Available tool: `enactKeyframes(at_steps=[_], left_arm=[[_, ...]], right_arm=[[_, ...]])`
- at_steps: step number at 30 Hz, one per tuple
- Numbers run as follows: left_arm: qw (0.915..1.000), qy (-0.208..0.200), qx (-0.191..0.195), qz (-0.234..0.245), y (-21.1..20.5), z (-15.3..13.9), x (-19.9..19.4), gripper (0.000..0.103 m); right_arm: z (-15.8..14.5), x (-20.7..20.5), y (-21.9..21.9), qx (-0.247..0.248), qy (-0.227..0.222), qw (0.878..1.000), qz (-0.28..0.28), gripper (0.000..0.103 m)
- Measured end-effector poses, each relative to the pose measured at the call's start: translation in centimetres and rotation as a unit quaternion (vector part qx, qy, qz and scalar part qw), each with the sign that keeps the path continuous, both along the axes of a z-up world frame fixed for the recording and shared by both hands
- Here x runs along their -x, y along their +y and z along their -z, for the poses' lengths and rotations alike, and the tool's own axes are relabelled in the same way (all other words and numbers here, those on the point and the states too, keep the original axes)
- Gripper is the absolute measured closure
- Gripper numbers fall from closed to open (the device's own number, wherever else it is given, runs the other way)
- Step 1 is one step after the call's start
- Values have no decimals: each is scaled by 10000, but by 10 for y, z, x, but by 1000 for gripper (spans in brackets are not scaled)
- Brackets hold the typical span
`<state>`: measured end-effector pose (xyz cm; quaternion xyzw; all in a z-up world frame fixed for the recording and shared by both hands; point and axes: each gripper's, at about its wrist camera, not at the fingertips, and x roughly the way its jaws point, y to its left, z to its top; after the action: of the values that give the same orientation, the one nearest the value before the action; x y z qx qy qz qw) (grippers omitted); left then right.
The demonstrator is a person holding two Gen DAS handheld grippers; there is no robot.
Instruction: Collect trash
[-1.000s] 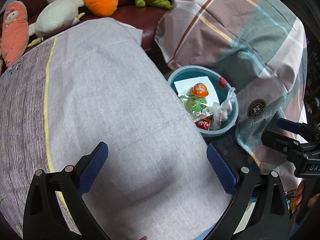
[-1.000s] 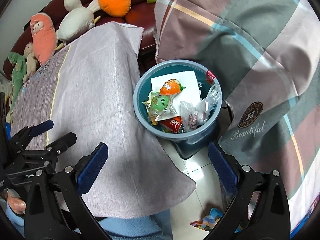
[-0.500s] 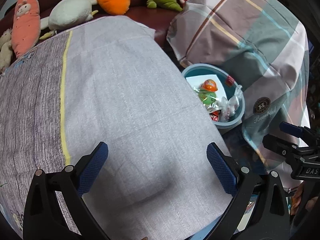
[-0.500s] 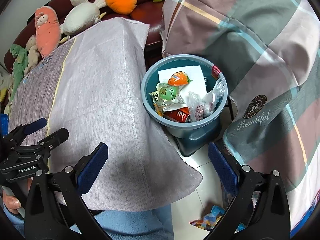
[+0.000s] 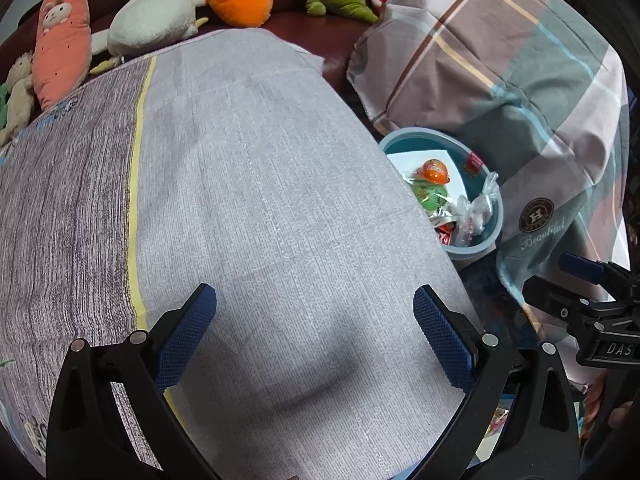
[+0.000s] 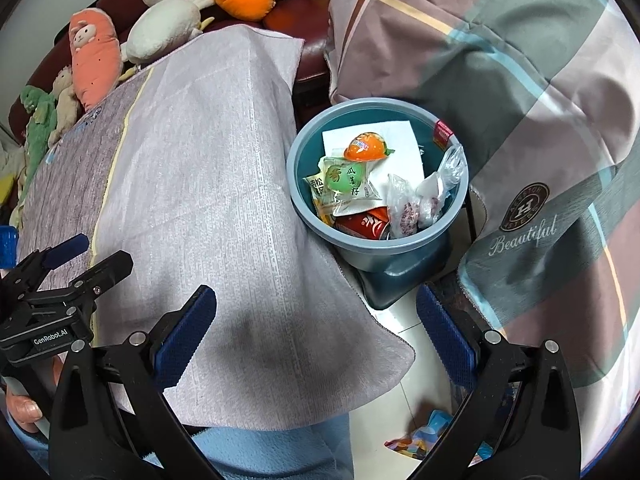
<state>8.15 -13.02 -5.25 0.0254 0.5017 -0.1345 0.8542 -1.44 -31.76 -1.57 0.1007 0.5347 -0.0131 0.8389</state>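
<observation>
From the left wrist view, the left gripper [image 5: 314, 322] hangs over the grey cloth [image 5: 248, 184], its blue-padded jaws spread wide with nothing between them. The right gripper [image 5: 576, 280] shows at the right edge, jaws parted and empty. The blue bin [image 5: 490, 236] sits beyond the cloth's right edge, partly hidden by it.

From the right wrist view, the right gripper [image 6: 316, 320] is wide open and empty above the cloth's corner. The bin [image 6: 376, 242] stands upright on the floor between the cloth and a plaid blanket [image 6: 500, 92]. Inside lie a white paper [image 6: 376, 140], an orange wrapper [image 6: 366, 147], a green packet [image 6: 342, 178], a red can [image 6: 364, 224] on its side, and a clear bag [image 6: 424, 196].
</observation>
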Motion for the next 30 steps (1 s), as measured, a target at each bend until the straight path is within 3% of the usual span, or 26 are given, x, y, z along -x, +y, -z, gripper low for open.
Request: enactKeyframes(at_steps=[18, 30], left_arm=[[9999, 109, 71, -89, 0, 22, -12, 4], [9999, 2, -136, -96, -5, 27, -19, 4]], right_arm=[[20, -9, -8, 53, 126, 9997, 190, 7], [26, -19, -16, 120, 199, 9991, 352, 7]])
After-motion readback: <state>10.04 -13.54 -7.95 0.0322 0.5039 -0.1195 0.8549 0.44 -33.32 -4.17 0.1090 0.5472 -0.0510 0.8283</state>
